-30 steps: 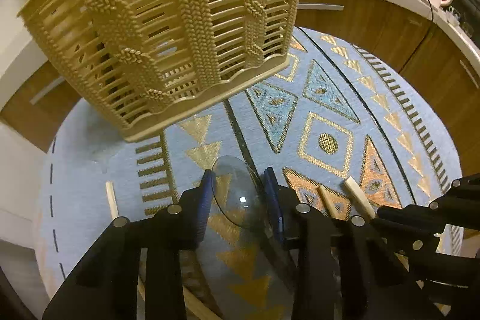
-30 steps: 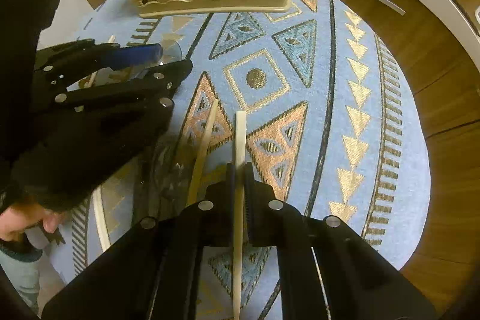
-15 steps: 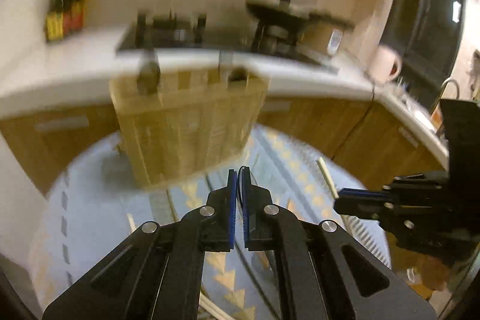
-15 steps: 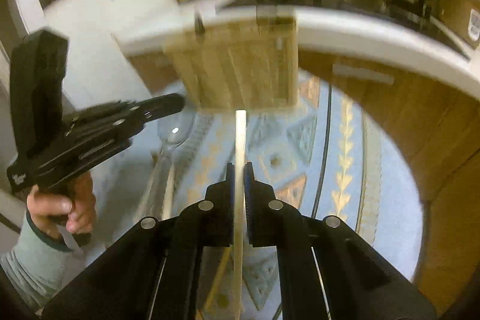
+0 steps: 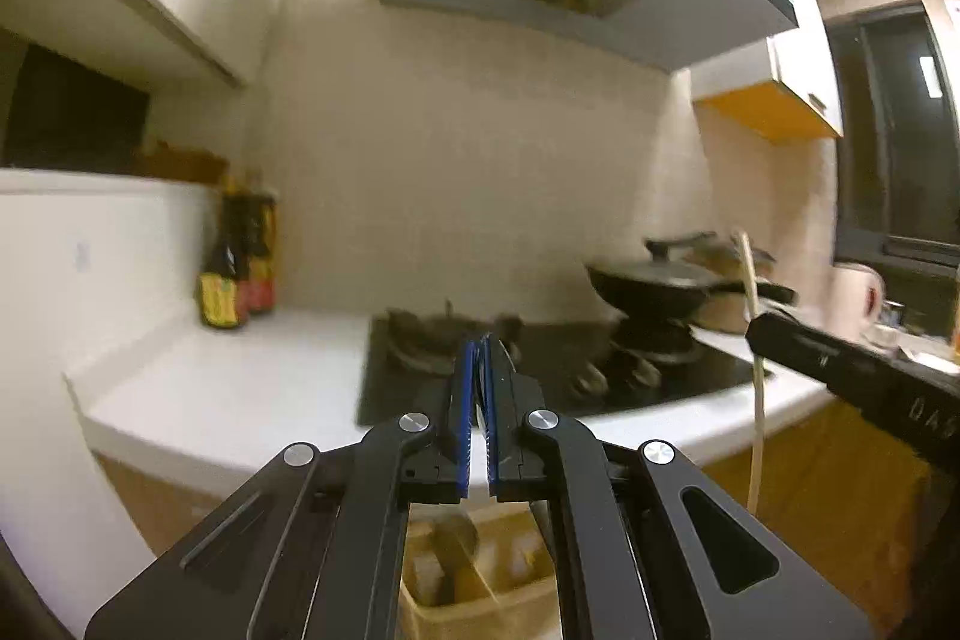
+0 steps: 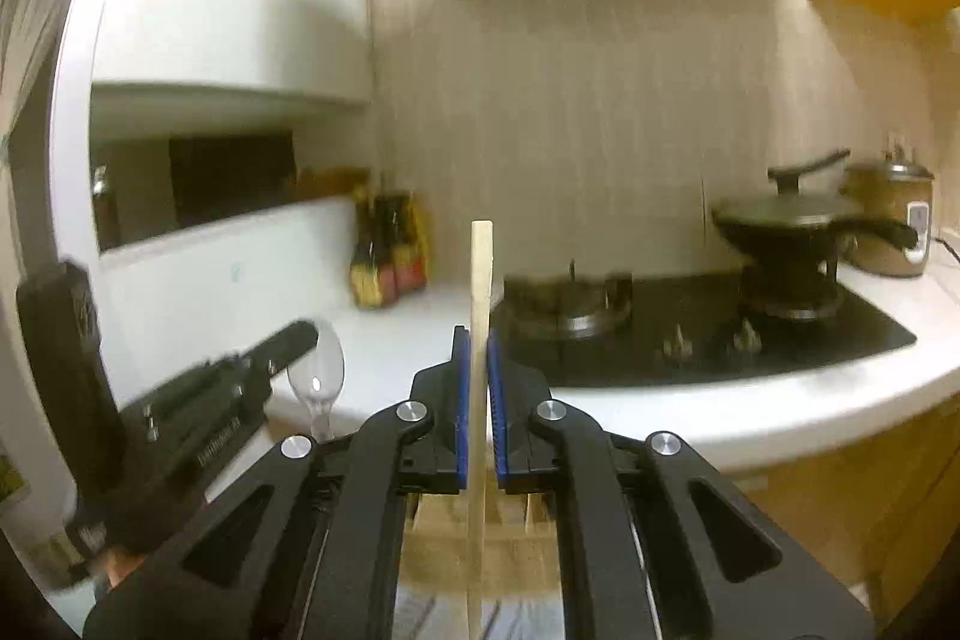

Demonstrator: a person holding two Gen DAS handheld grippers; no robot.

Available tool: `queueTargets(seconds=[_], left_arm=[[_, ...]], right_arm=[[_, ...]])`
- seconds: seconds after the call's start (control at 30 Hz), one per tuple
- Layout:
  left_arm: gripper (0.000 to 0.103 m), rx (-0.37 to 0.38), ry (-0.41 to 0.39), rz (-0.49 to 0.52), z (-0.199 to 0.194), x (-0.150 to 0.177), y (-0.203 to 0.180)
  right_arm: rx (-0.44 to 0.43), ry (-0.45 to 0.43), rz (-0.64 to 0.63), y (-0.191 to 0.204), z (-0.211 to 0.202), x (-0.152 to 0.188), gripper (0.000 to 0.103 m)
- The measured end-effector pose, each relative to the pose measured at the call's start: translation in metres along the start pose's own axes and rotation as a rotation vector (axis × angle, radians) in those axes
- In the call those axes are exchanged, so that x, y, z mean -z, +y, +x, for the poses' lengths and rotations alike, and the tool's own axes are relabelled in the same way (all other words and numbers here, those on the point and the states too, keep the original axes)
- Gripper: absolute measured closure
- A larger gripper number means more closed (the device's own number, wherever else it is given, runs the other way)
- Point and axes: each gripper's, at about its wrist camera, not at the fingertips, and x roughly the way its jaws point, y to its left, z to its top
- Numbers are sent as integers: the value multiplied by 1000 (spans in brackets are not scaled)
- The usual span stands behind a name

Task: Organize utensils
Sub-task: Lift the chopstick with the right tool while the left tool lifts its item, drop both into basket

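My left gripper (image 5: pixel 478 358) pinches what seems a clear spoon (image 6: pixel 318 370); my right gripper (image 6: pixel 478 346) clamps a chopstick (image 6: pixel 480 280).

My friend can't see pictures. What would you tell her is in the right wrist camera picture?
The right gripper, pointing out level, is shut on a pale wooden chopstick that stands upright. At left, the left gripper holds a clear plastic spoon. Behind are a white counter, a black stove, a lidded pan and sauce bottles.
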Motion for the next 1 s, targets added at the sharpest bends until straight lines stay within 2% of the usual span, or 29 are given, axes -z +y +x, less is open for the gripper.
queueTargets(seconds=[0.13, 0.27, 0.37, 0.53, 0.67, 0.83, 0.93, 1.0], left_arm=[[102, -94, -92, 41, 14, 2, -7], [102, -169, -148, 80, 32, 11, -16], [102, -195, -158, 98, 43, 21, -16], [102, -208, -159, 103, 53, 30, -13], [101, -214, -143, 96, 56, 33, -10], [101, -205, -135, 84, 57, 36, -7], [101, -199, -119, 88, 59, 42, -5], [101, -185, -100, 90, 62, 47, -3]], right_arm=[[25, -82, 11, 1, 17, -1, 99], [36, -102, 33, -8, 49, 7, 99], [46, -91, 40, -9, 67, 15, 99], [86, -101, 42, -14, 84, 28, 99], [87, -105, 46, -14, 88, 26, 99], [91, -162, 44, -10, 84, 20, 99], [125, -197, 3, -4, 91, 29, 99], [115, -181, -5, -3, 97, 41, 99]])
